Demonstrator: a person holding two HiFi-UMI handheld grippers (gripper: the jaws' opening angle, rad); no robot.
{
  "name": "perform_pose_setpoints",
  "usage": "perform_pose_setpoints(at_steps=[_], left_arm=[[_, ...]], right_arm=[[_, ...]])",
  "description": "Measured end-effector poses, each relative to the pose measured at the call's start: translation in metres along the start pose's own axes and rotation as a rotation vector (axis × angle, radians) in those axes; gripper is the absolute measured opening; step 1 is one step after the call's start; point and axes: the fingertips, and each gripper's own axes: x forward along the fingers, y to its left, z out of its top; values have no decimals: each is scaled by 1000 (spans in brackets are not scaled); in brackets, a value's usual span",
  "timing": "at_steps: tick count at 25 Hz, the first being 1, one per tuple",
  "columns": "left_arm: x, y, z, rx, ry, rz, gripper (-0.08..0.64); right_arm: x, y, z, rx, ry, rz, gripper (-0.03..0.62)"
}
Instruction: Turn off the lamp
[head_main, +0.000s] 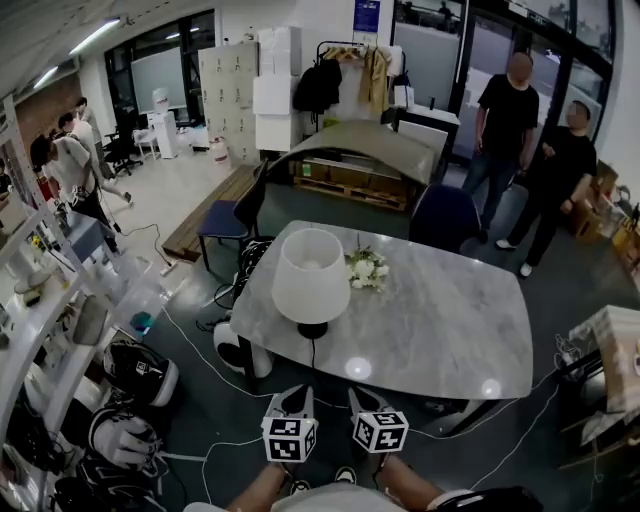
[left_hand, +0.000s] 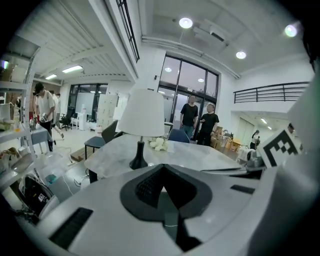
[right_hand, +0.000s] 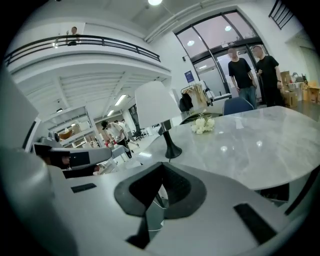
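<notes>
A table lamp (head_main: 311, 277) with a white shade and a black foot (head_main: 313, 330) stands near the front left of the grey marble table (head_main: 450, 320). Its cord drops over the table's front edge. My left gripper (head_main: 296, 397) and right gripper (head_main: 362, 398) are side by side just short of that edge, below the lamp and apart from it. Both are shut with nothing in them. In the left gripper view the lamp (left_hand: 142, 112) rises beyond the closed jaws of the left gripper (left_hand: 163, 167). The right gripper view shows the lamp (right_hand: 155, 104) past the right gripper (right_hand: 161, 165).
A bunch of white flowers (head_main: 366, 268) lies behind the lamp. Chairs stand at the table's far side (head_main: 445, 215) and left (head_main: 235, 215). Shelves (head_main: 40, 330) and bags fill the left. Cables run over the floor (head_main: 190, 350). Two people (head_main: 505, 120) stand at the back right.
</notes>
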Motion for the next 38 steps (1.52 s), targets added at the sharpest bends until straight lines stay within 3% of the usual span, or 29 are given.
perform_pose_setpoints(at_steps=[5, 9, 18, 28, 38], left_arm=[[-13, -10, 23, -55, -68, -15, 6], [-14, -13, 33, -42, -95, 1, 8], [-7, -5, 25, -47, -77, 49, 8], [0, -22, 26, -34, -73, 46, 6], [1, -33, 25, -30, -78, 27, 6]], right_arm=[[-19, 8, 32, -39, -64, 6, 0], [-27, 13, 46, -63, -86, 17, 0], [-21, 22, 36, -71, -52, 38, 0], [-26, 20, 36, -146, -22, 34, -2], [-35, 9, 37, -125, -31, 6, -2]])
